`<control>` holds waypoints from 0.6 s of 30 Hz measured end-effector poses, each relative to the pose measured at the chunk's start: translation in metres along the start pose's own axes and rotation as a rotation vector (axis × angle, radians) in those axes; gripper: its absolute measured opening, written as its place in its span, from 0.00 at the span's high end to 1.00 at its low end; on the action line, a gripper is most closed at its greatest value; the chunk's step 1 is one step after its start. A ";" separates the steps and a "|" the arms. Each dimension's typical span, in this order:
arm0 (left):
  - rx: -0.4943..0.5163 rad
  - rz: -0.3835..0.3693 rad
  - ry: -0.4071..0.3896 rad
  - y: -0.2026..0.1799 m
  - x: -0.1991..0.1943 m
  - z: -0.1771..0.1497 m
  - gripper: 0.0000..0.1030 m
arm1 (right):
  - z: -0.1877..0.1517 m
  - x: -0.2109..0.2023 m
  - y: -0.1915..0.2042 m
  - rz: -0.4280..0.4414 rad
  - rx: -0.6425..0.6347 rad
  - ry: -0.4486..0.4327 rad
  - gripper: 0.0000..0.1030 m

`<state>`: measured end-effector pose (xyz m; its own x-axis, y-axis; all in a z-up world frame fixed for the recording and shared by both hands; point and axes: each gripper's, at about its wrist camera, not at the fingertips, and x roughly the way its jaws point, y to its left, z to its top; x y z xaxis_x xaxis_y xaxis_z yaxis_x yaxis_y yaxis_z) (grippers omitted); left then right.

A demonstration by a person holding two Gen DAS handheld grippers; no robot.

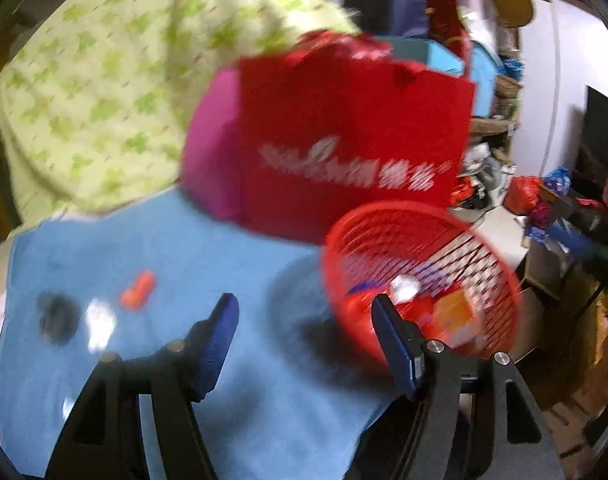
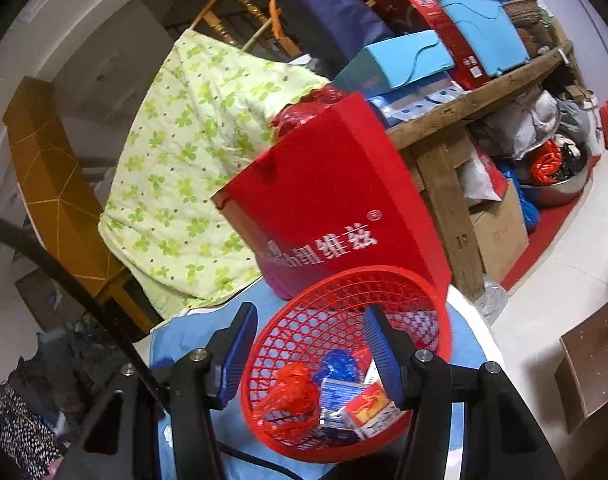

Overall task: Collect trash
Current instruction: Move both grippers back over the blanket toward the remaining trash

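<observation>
Your left gripper hung over the blue cloth on the desk, its blue-padded fingers spread wide with nothing between them. In the left wrist view, which was blurred, three bits of trash lay on the cloth at the lower left of the frame: a small orange-red piece, a white scrap just below it, and a dark blob to the left of the scrap. What each was could not be told through the blur. The red mesh basket stood at the lower right of that frame, its near rim just behind the right-hand finger, with white and orange litter inside.

Your right gripper was held over the same basket, fingers wide apart and holding nothing; the right-hand finger sat in front of the basket's inside, the left-hand one just outside its rim. Inside, at the lower centre of the frame, lay a crumpled red net, a blue wrapper and a red-and-white carton, all touching.

Behind the basket, in mid-frame, stood a red paper bag with white lettering. A green-flowered quilt hung at the left, and a cluttered wooden bench crossed the upper right.
</observation>
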<state>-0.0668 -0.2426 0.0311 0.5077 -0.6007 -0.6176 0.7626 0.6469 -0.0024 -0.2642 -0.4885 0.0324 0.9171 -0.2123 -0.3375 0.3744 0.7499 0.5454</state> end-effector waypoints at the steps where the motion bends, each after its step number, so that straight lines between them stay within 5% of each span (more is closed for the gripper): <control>1: -0.013 0.022 0.017 0.012 -0.001 -0.011 0.33 | -0.001 0.001 0.005 0.008 -0.011 0.003 0.43; 9: -0.128 0.214 0.074 0.100 -0.022 -0.086 0.33 | -0.017 0.023 0.067 0.115 -0.126 0.049 0.43; 18: -0.288 0.360 0.079 0.185 -0.045 -0.131 0.33 | -0.071 0.071 0.149 0.224 -0.269 0.223 0.41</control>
<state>-0.0014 -0.0344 -0.0441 0.6791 -0.2835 -0.6770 0.3952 0.9185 0.0118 -0.1532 -0.3476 0.0353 0.9084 0.0941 -0.4075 0.0922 0.9054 0.4145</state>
